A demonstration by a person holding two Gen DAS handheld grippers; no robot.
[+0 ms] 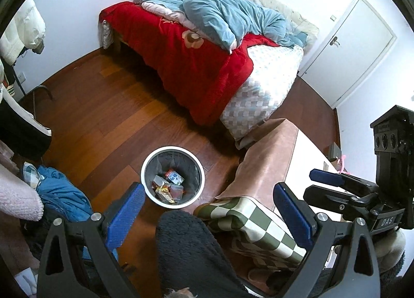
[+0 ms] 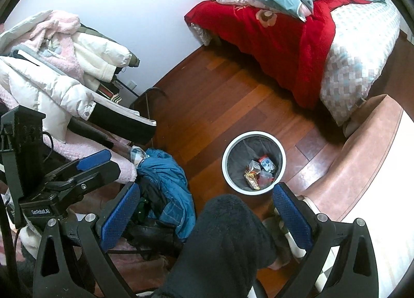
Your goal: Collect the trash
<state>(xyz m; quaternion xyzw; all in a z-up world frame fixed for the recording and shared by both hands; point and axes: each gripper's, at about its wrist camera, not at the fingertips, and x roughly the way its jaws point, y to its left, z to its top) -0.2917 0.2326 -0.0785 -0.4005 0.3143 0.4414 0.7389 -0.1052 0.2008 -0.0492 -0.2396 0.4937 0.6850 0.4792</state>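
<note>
A white round trash bin (image 1: 145, 168) with a dark liner stands on the wooden floor; it also shows in the right wrist view (image 2: 229, 150). Several pieces of trash (image 1: 169, 186) lie inside it: a small carton, wrappers and a clear plastic cup (image 2: 260, 172). My left gripper (image 1: 209, 214) is open and empty, held above and in front of the bin. My right gripper (image 2: 207, 214) is open and empty, also above the bin's near side. The right gripper shows at the right edge of the left wrist view (image 1: 333, 184); the left gripper shows at the left of the right wrist view (image 2: 90, 166).
A bed (image 1: 261, 86) with a red blanket (image 1: 191, 70) and blue duvet stands behind the bin. A pink-covered bench (image 1: 269, 158) is to the right. A blue jacket (image 2: 168, 176) lies on the floor, left. Coats pile on a chair (image 2: 59, 75). A dark-trousered knee (image 2: 227, 233) is below.
</note>
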